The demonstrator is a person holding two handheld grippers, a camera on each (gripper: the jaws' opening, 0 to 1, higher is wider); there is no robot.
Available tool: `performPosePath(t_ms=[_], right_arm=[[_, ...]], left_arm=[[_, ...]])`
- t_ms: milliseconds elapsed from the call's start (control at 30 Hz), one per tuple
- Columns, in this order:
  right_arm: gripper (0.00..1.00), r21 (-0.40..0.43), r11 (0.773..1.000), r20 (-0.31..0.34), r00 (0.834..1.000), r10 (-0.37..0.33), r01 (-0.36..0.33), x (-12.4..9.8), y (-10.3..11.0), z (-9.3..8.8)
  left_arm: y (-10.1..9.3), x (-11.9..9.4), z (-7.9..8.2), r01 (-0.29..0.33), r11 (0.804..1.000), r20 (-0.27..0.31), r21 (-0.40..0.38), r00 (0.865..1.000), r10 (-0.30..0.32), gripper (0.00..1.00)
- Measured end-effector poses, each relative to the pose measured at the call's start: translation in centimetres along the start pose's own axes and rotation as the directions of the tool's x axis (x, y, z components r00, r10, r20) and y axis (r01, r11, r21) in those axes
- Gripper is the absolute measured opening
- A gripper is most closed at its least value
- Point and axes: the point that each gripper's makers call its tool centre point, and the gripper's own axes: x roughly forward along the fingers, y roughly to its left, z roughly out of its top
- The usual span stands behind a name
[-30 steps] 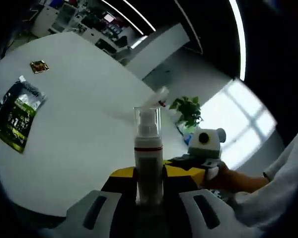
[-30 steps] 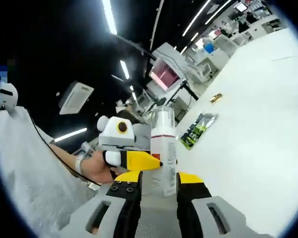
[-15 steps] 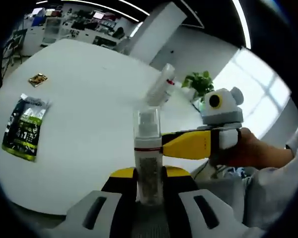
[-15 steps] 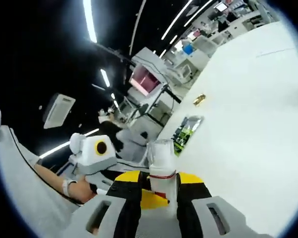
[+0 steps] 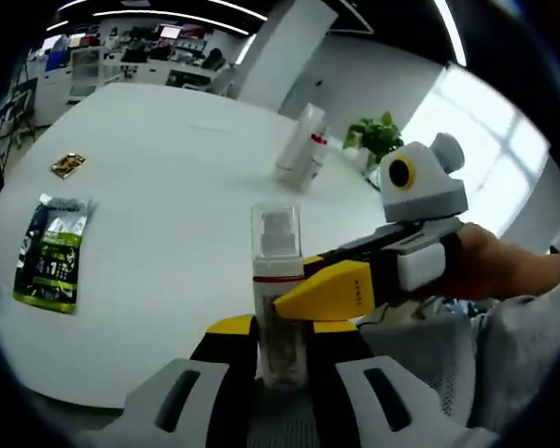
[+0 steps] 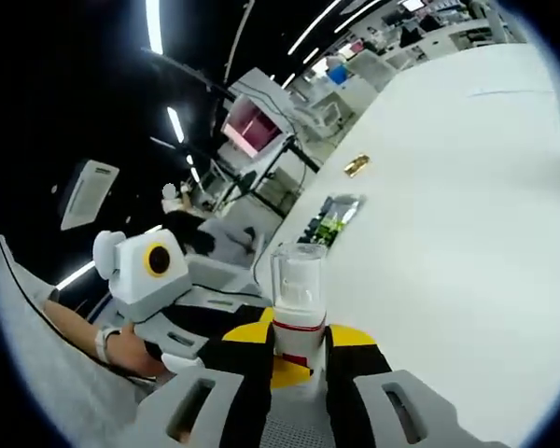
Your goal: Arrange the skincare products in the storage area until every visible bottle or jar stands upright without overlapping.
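Clear-capped cylindrical pump bottle (image 5: 278, 308) clamped in both claws, smooth white table (image 5: 168, 205)

The left gripper (image 5: 280, 350) has grey moulded finger housings with dark slots, black inner jaws and yellow tips. The right gripper (image 6: 294, 359) is built alike: grey housings, black jaws, yellow tips. Its yellow wedge-shaped jaw ends a black body. The person wears a light grey sleeve (image 5: 527, 350).
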Motion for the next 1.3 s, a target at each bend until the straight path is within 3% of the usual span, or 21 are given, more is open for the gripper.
performPosePath(t_ms=[133, 367, 600, 633, 767, 800, 867, 967, 1067, 1100, 1167, 1200, 1233, 1267, 1300], right_arm=[[0.17, -0.013, 1.0, 0.019, 1.0, -0.008, 0.008, -0.2, 0.0, 0.2], [0.13, -0.079, 0.996, 0.047, 0.998, -0.036, 0.04, -0.6, -0.1, 1.1], [0.13, -0.127, 0.987, 0.097, 0.992, -0.084, 0.096, -1.6, -1.2, 2.5], [0.13, -0.132, 0.986, 0.111, 0.99, -0.087, 0.101, -1.9, -1.4, 2.8], [0.13, -0.127, 0.983, 0.134, 0.984, -0.116, 0.133, -2.5, -2.6, 3.4], [0.13, -0.126, 0.98, 0.146, 0.98, -0.132, 0.151, -2.8, -3.1, 3.6], [0.13, -0.118, 0.98, 0.157, 0.978, -0.14, 0.159, -3.1, -3.6, 4.0], [0.13, -0.118, 0.975, 0.179, 0.97, -0.164, 0.186, -3.7, -4.4, 4.6], [0.13, -0.107, 0.969, 0.211, 0.958, -0.196, 0.222, -4.4, -5.4, 5.6], [0.13, -0.109, 0.966, 0.217, 0.954, -0.207, 0.235, -4.6, -5.7, 5.8], [0.13, -0.137, 0.947, 0.246, 0.936, -0.253, 0.292, -5.2, -6.8, 6.7], [0.13, -0.137, 0.942, 0.257, 0.93, -0.264, 0.306, -5.6, -7.0, 7.1], [0.13, -0.133, 0.938, 0.27, 0.923, -0.276, 0.32, -5.8, -7.3, 7.4], [0.13, -0.137, 0.934, 0.279, 0.917, -0.284, 0.331, -6.0, -7.6, 7.7], [0.13, -0.139, 0.927, 0.287, 0.91, -0.299, 0.348, -6.3, -8.1, 8.1]], left_arm=[[-0.1, 0.0, 0.3, 0.005, 1.0, 0.013, 0.012, 1.0, -0.005, 0.15], [-0.2, -0.3, 1.0, 0.011, 0.994, 0.059, 0.108, 0.998, -0.017, 0.16], [-0.1, -0.6, 1.1, -0.021, 0.976, 0.032, 0.216, 0.999, 0.014, 0.23], [0.0, -1.0, 1.5, -0.019, 0.962, 0.038, 0.274, 0.999, 0.009, 0.23], [1.4, -2.2, 1.8, -0.057, 0.921, 0.02, 0.385, 0.998, 0.054, 0.27], [2.1, -2.6, 1.7, -0.073, 0.914, 0.012, 0.398, 0.997, 0.074, 0.29], [4.5, -3.4, 1.5, -0.122, 0.882, -0.011, 0.454, 0.99, 0.142, 0.38], [8.4, -4.7, 0.4, -0.178, 0.855, -0.07, 0.488, 0.968, 0.241, 0.45], [11.2, -6.0, -1.2, -0.214, 0.789, -0.131, 0.576, 0.929, 0.347, 0.42], [11.6, -6.2, -1.5, -0.22, 0.78, -0.134, 0.585, 0.923, 0.361, 0.41], [11.8, -6.2, -2.1, -0.227, 0.789, -0.125, 0.571, 0.926, 0.356, 0.4], [12.1, -6.2, -2.5, -0.251, 0.795, -0.117, 0.553, 0.921, 0.372, 0.39], [12.2, -6.1, -2.8, -0.25, 0.784, -0.134, 0.569, 0.912, 0.388, 0.38], [12.2, -5.9, -2.8, -0.241, 0.751, -0.125, 0.615, 0.91, 0.395, 0.36], [11.9, -5.5, -2.7, -0.224, 0.722, -0.109, 0.655, 0.917, 0.383, 0.33]])
